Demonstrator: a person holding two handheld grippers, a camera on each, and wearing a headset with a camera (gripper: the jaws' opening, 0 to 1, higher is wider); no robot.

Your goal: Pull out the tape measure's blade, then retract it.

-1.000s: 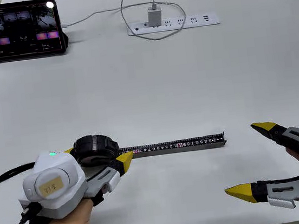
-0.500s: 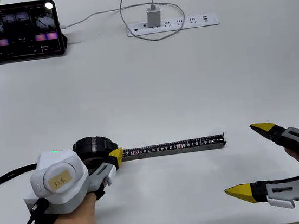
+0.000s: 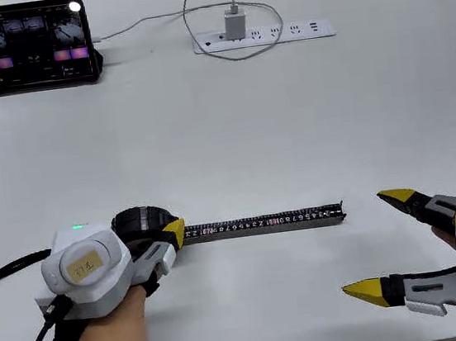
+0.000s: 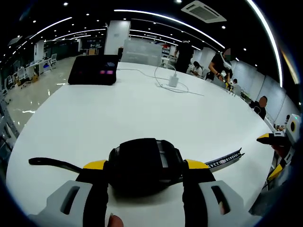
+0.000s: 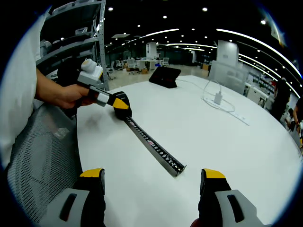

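The black tape measure case [image 3: 139, 224] sits on the white table [image 3: 230, 120] at the lower left, and my left gripper [image 3: 157, 239] is shut on it. In the left gripper view the case [image 4: 144, 163] sits squeezed between the two yellow-tipped jaws. Its blade [image 3: 264, 223] lies pulled out flat toward the right, ending in a hook [image 3: 341, 211]. My right gripper [image 3: 383, 243] stands open at the lower right, a little short of the hook, holding nothing. The right gripper view shows the blade [image 5: 151, 144] running away from its jaws to the case [image 5: 120, 101].
A tablet [image 3: 29, 45] stands at the far left corner. A power strip [image 3: 265, 35] with a charger and looped cable [image 3: 230, 20] lies at the far middle. A black strap [image 3: 19, 264] trails left of the case. Other people work at a distant bench [image 4: 222, 66].
My left gripper has shifted slightly left and closer around the case. The blade stays extended and the right gripper has barely moved.
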